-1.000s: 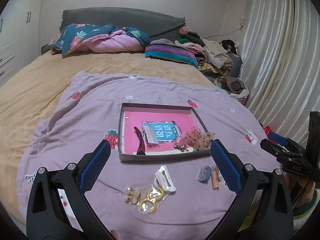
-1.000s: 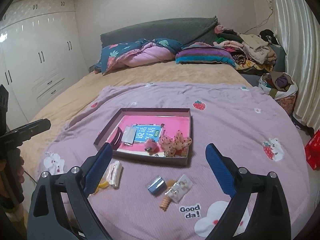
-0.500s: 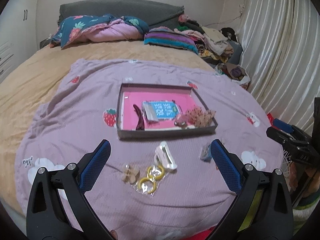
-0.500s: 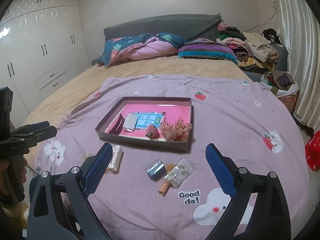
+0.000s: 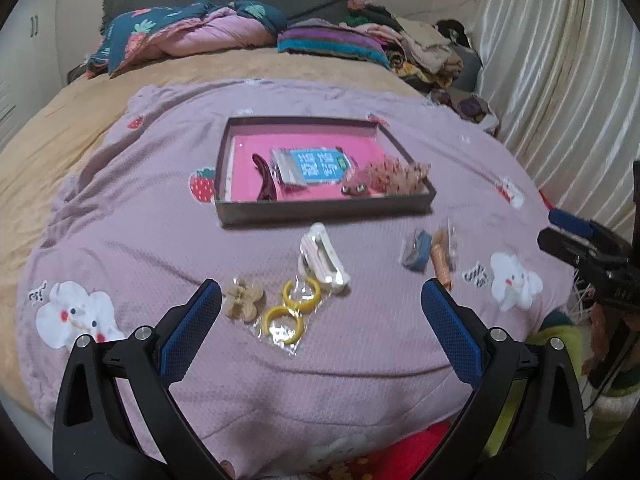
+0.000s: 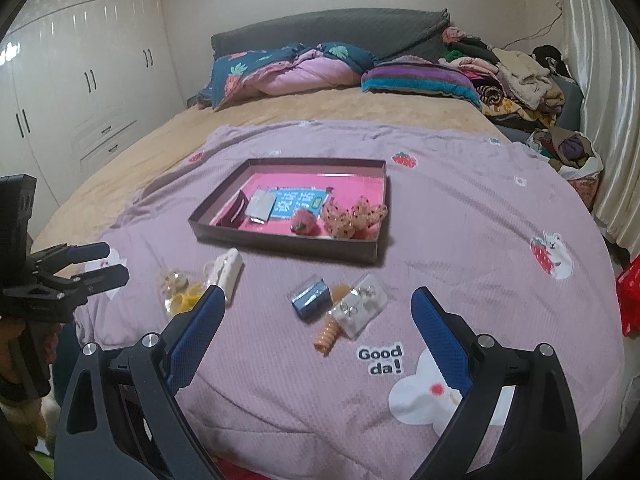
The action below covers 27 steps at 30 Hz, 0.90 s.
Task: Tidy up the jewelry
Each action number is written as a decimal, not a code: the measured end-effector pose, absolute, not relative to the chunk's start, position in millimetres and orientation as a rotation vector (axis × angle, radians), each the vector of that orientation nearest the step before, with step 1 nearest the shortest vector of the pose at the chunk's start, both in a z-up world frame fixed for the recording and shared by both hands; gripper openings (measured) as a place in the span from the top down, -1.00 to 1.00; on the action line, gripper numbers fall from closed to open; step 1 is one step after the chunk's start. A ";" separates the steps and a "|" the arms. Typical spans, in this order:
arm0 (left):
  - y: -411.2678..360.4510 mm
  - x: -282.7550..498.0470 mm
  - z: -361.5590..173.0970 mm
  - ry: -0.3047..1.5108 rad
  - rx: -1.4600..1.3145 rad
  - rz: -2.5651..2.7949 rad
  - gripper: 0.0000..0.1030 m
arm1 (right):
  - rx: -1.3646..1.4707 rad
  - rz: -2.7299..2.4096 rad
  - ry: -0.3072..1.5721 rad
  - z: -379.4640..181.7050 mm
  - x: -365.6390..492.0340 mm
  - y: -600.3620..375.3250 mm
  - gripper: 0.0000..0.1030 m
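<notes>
A shallow brown box [image 5: 320, 210] [image 6: 280, 242] with a pink floor sits on the purple blanket and holds a dark hair clip, a blue card, a small bag and a frilly bow [image 6: 354, 216]. In front of it lie a white hair clip [image 5: 322, 254] [image 6: 228, 270], yellow rings in a clear bag [image 5: 290, 314], a beige bow [image 5: 243, 300], a blue clip [image 6: 310, 300] [image 5: 416, 250], an orange spiral tie [image 6: 328, 334] and bagged earrings [image 6: 360, 308]. My left gripper [image 5: 320, 300] is open and empty above the rings. My right gripper [image 6: 316, 308] is open and empty above the blue clip.
The purple blanket [image 6: 460, 240] covers a tan bed. Pillows and a folded quilt [image 6: 288, 72] lie at the headboard, with piled clothes [image 6: 516, 76] at the right. White wardrobes [image 6: 72, 80] stand left. A curtain [image 5: 560, 80] hangs right.
Both grippers have pulled back and risen, so the box and loose items sit farther off and more of the blanket's near edge shows. Both stay open and empty.
</notes>
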<state>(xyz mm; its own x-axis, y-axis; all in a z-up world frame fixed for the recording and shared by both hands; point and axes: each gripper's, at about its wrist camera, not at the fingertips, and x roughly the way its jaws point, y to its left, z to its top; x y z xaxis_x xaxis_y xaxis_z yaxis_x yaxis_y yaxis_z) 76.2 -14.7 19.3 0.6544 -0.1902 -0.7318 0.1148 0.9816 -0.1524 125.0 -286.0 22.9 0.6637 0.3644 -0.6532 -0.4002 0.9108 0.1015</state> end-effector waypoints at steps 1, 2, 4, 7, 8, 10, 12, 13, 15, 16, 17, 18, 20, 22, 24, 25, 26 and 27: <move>-15.8 75.3 17.1 0.845 -0.092 -0.176 -0.82 | -0.053 0.433 0.731 21.2 124.6 -287.7 -0.81; -16.4 74.6 15.1 0.849 -0.089 -0.181 -0.82 | -0.054 0.434 0.736 19.0 124.1 -287.8 -0.81; -17.0 73.3 10.0 0.861 -0.082 -0.180 -0.81 | -0.058 0.433 0.746 14.8 123.4 -287.8 -0.82; -17.8 70.1 2.6 0.878 -0.074 -0.186 -0.81 | -0.060 0.434 0.760 8.1 121.8 -289.2 -0.82; -17.6 69.8 0.0 0.884 -0.071 -0.184 -0.82 | -0.062 0.434 0.768 5.0 121.5 -289.3 -0.82; -16.3 69.2 -7.0 0.903 -0.075 -0.183 -0.81 | -0.065 0.435 0.779 1.3 120.5 -288.1 -0.81; -15.6 69.2 -13.1 0.920 -0.081 -0.185 -0.81 | -0.066 0.438 0.787 -2.1 120.5 -287.7 -0.81; -15.8 69.1 -15.3 0.926 -0.083 -0.188 -0.81 | -0.067 0.441 0.793 -4.4 120.3 -287.0 -0.81; -16.2 69.6 -19.6 0.938 -0.091 -0.194 -0.81 | -0.070 0.444 0.805 -9.0 120.9 -285.3 -0.81; -16.9 69.8 -21.8 0.944 -0.094 -0.203 -0.81 | -0.071 0.447 0.811 -11.0 121.5 -284.7 -0.81; -18.0 70.5 -23.3 0.948 -0.093 -0.206 -0.81 | -0.072 0.449 0.815 -13.1 121.6 -283.6 -0.81; -19.9 71.7 -25.2 0.952 -0.091 -0.213 -0.81 | -0.075 0.453 0.820 -15.7 122.1 -282.1 -0.82; -22.6 75.2 -27.3 0.961 -0.096 -0.225 -0.81 | -0.083 0.456 0.830 -21.0 123.3 -278.9 -0.82; -26.8 80.4 -30.3 0.969 -0.101 -0.238 -0.81 | -0.088 0.459 0.840 -26.7 125.4 -276.4 -0.81; -32.3 86.5 -33.5 0.976 -0.093 -0.243 -0.81 | -0.086 0.457 0.849 -31.7 127.1 -274.8 -0.81; -34.6 89.7 -34.9 0.979 -0.090 -0.245 -0.81 | -0.082 0.457 0.851 -34.1 127.5 -274.9 -0.81; -37.0 93.4 -36.2 0.983 -0.088 -0.251 -0.81 | -0.080 0.455 0.850 -35.7 128.4 -275.5 -0.81; -39.8 98.4 -38.0 0.986 -0.085 -0.254 -0.81 | -0.080 0.448 0.849 -37.8 130.4 -276.0 -0.81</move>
<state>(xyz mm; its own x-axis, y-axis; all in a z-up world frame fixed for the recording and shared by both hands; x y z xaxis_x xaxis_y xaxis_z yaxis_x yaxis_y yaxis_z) 98.4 -39.8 -38.0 0.5251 -0.2502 -0.8135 0.1737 0.9672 -0.1854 130.4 -276.0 -37.8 0.5733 0.3507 -0.7405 -0.4135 0.9041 0.1080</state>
